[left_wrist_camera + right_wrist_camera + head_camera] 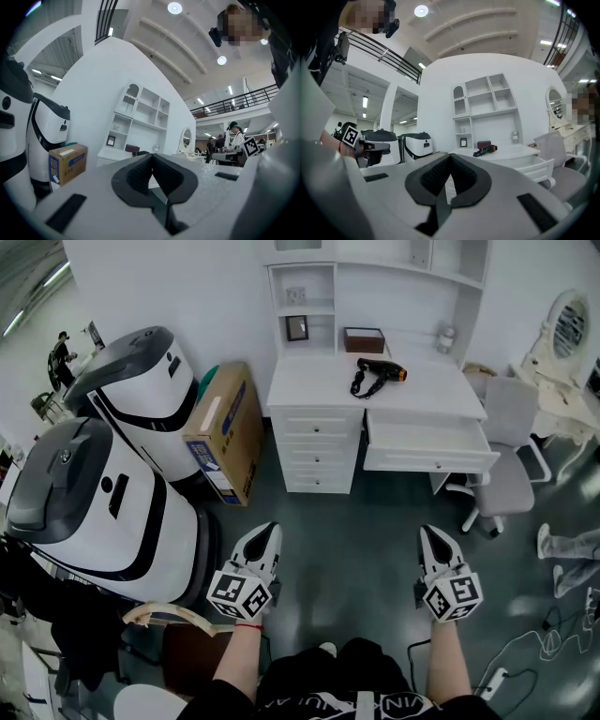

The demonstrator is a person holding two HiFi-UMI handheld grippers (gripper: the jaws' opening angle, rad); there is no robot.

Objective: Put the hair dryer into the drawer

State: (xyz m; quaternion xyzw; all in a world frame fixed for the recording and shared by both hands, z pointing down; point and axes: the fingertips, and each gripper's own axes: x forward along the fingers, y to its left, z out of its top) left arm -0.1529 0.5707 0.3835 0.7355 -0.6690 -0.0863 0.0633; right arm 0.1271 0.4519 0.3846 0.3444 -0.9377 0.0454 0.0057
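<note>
The hair dryer [376, 374] lies on the desk [309, 392]. The drawer [424, 440] stands open. The left gripper [266, 531] and right gripper [432, 532] are closed, empty

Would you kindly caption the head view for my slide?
Shut and empty, the left gripper and right gripper face a white desk with the hair dryer on top and one drawer open.
</note>
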